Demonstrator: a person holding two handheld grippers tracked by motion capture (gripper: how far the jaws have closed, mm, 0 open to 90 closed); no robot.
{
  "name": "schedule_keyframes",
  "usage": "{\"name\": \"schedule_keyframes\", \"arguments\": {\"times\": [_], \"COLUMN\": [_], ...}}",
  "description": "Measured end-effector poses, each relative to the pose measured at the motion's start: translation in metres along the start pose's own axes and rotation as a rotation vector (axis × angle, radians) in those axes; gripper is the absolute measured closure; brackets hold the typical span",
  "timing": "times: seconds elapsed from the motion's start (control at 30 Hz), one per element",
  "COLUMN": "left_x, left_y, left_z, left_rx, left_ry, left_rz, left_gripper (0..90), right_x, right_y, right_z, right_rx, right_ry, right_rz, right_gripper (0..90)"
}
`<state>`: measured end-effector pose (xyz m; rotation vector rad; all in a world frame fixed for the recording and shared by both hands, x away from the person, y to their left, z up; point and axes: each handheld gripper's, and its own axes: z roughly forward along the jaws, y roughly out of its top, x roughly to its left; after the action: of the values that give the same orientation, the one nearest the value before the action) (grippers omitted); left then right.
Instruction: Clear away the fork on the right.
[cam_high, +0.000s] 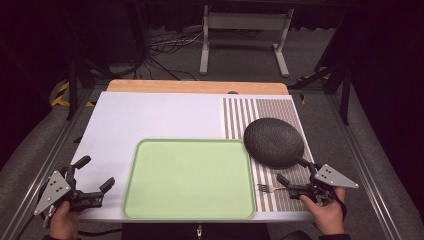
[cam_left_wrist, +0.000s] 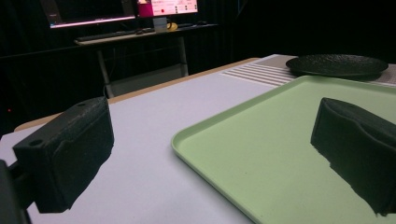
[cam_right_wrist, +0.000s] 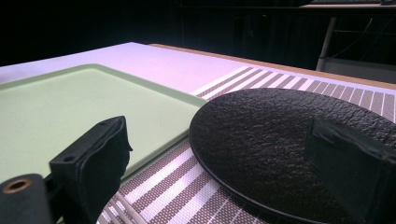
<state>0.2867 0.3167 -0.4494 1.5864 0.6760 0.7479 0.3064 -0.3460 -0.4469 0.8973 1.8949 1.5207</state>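
A pale green tray (cam_high: 190, 180) lies flat at the table's front centre, with nothing on it. To its right a black textured plate (cam_high: 274, 141) rests on a brown-and-white striped placemat (cam_high: 240, 115). A small fork (cam_high: 270, 189) lies on the placemat in front of the plate. My left gripper (cam_high: 97, 172) stands open on the white table, left of the tray (cam_left_wrist: 280, 163). My right gripper (cam_high: 295, 171) is open at the plate's near edge, just above the fork's handle. Its jaws frame the plate (cam_right_wrist: 261, 140) with nothing between them. The left gripper (cam_left_wrist: 210, 154) also holds nothing.
The white table surface (cam_high: 150, 117) stretches behind the tray. Metal rails run along both sides of the table. A white stand (cam_high: 245, 35) and cables sit on the floor beyond the far edge. A desk with monitors (cam_left_wrist: 121, 11) stands in the dark background.
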Motion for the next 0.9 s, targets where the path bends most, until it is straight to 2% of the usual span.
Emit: {"name": "schedule_keyframes", "arguments": {"times": [0.4, 0.9], "left_x": [0.0001, 0.0002], "left_y": [-0.0004, -0.0002], "left_z": [-0.0006, -0.0003], "left_rx": [-0.002, 0.001], "left_ry": [0.007, 0.004], "left_rz": [-0.013, -0.006], "left_gripper": [0.0, 0.0], "right_x": [-0.0004, -0.0005], "right_y": [0.0, 0.0009], "right_z": [-0.0007, -0.001], "right_rx": [-0.004, -0.01], "right_ry": [-0.001, 0.004], "right_rz": [0.011, 0.016], "right_gripper": [7.3, 7.3]}}
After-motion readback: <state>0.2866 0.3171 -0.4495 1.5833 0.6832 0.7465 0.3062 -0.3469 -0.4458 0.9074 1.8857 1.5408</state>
